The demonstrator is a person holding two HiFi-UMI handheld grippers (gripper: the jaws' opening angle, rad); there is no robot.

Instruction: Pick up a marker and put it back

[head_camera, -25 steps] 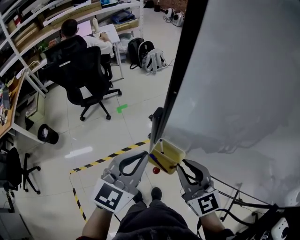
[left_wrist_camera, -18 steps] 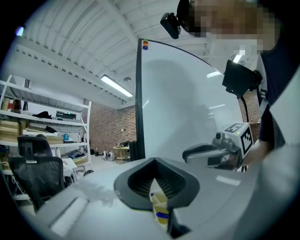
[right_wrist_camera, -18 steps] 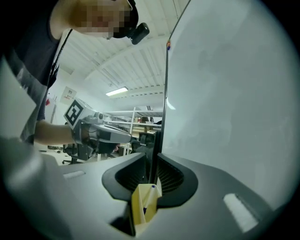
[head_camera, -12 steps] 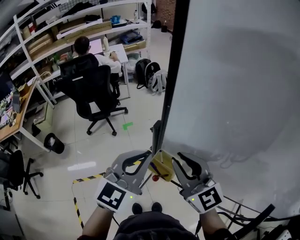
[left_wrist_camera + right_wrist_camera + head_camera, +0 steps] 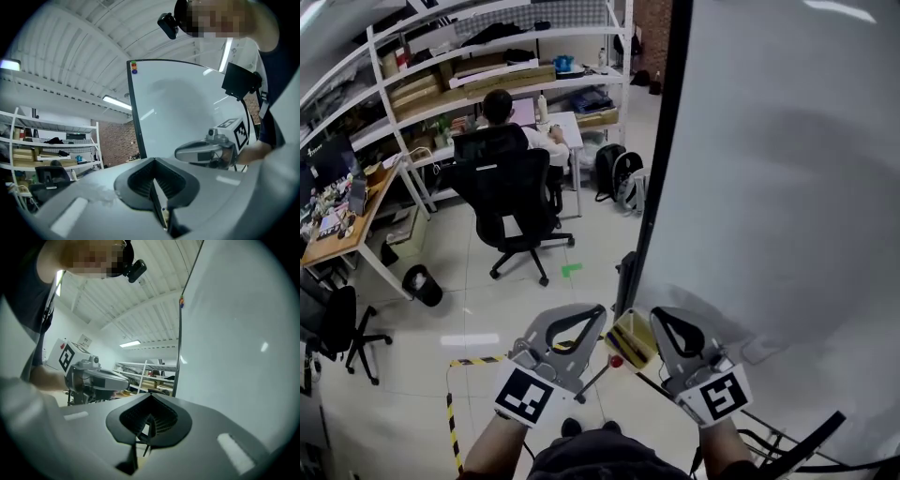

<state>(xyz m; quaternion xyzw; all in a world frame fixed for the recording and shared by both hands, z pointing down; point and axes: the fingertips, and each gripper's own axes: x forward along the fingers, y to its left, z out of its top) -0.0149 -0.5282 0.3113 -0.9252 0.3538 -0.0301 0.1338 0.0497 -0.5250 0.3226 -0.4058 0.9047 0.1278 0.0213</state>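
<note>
Right gripper (image 5: 666, 323) jaws closing shut beside yellow holder (image 5: 630, 339); earlier apart.

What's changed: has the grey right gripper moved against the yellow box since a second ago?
Yes. The right gripper has slid forward along the yellow box, toward the white board.

L gripper (image 5: 572, 328) & R gripper (image 5: 670, 328): grey moulded shells, black ribbed teardrop pads (image 5: 140, 180). Each carries a white cube (image 5: 525, 395) w/ black square markers. Person wears dark navy top (image 5: 283, 70) and a black head cam (image 5: 136, 269).
</note>
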